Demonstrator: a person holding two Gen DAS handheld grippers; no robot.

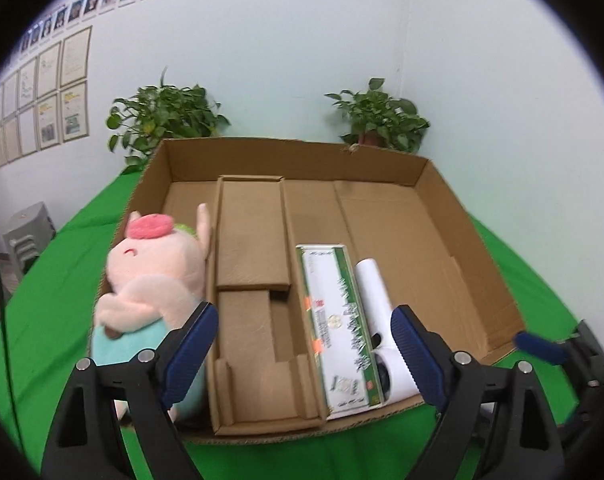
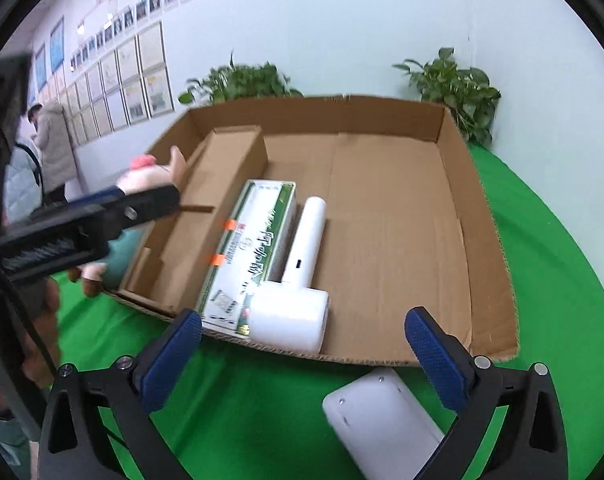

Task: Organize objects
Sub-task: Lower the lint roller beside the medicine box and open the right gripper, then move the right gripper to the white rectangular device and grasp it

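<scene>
Over cardboard box [image 1: 441, 216], left tool [image 1: 303, 340] wide open, empty.

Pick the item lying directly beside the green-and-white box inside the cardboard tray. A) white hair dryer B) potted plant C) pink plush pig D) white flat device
A: the white hair dryer lies against the green-and-white rectangular box on the brown cardboard tray floor.

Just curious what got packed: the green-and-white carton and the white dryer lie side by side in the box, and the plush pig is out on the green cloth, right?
Not quite: the pig lies in the box's left compartment, as the left wrist view shows. The carton and dryer do lie side by side.
</scene>
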